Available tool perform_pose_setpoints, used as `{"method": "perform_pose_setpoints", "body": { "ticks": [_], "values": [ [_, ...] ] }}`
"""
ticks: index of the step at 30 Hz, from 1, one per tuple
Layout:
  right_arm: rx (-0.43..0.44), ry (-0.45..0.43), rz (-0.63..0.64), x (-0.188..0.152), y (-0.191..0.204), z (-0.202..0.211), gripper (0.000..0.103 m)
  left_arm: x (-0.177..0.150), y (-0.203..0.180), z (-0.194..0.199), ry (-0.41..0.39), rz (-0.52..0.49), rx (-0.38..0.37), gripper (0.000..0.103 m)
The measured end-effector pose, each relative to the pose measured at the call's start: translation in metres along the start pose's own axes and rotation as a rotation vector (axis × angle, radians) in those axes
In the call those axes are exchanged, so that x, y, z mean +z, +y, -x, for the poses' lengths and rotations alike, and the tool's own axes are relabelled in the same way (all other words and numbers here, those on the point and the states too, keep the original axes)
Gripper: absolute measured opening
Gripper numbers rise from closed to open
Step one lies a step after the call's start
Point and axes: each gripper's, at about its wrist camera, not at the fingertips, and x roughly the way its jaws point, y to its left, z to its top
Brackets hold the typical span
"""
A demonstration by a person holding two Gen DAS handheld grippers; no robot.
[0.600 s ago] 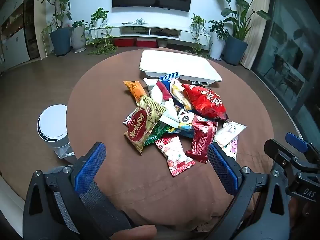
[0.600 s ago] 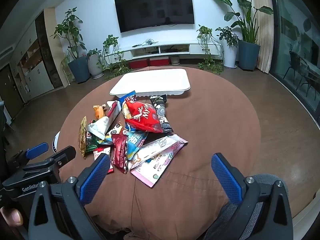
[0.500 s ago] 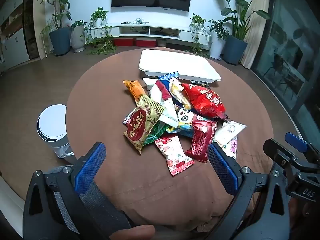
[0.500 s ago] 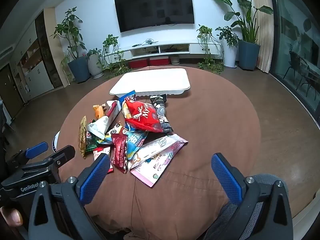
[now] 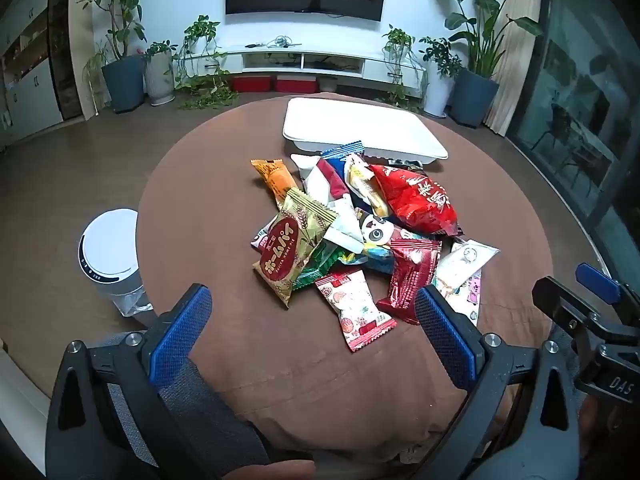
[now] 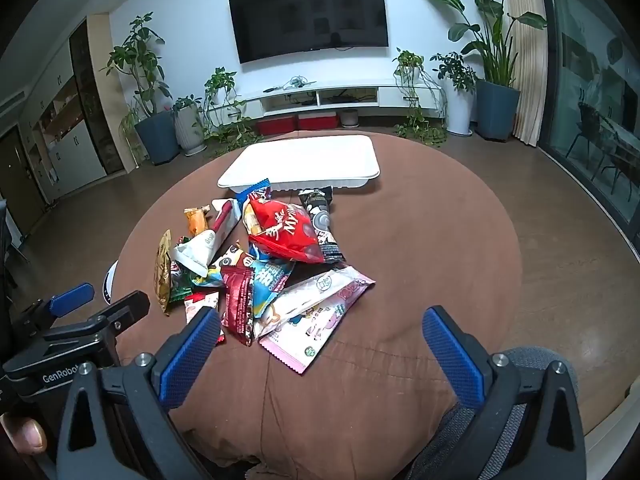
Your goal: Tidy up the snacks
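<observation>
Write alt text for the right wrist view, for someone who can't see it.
A heap of snack packets lies on a round brown-covered table, with an empty white tray just behind it. The open right gripper frames the foreground; the left gripper shows at the left edge.

Ahead of you a white wall (image 6: pixel 180 20) carries a dark, switched-off television (image 6: pixel 308 14). Under it runs a long, low white media shelf (image 6: pixel 344 98) with two red boxes (image 6: pixel 298 123) tucked beneath. Potted plants line that wall: a tall one in a dark blue pot (image 6: pixel 156 142) to your left beside a ribbed pale pot (image 6: pixel 188 130), and a broad-leafed one in another blue pot (image 6: pixel 496 110) to your right, next to a beige curtain (image 6: pixel 528 64). Glass doors (image 6: pixel 592 92) fill the right side, dark outside. Cabinets (image 6: pixel 68 128) stand along the left wall. The floor (image 6: pixel 560 208) is brown and faintly glossy. Off the round table's left edge stands a white lidded bin (image 5: pixel 110 254).
</observation>
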Motion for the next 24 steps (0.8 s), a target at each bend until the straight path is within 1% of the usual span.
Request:
{"method": "perform_pose_setpoints", "body": {
  "ticks": [24],
  "values": [
    [-0.004, 0.001, 0.003, -0.0001, -0.0010, 0.0004, 0.103, 0.0009, 0.0026, 0.0006, -0.001, 0.001, 0.011, 0.103]
  ]
}}
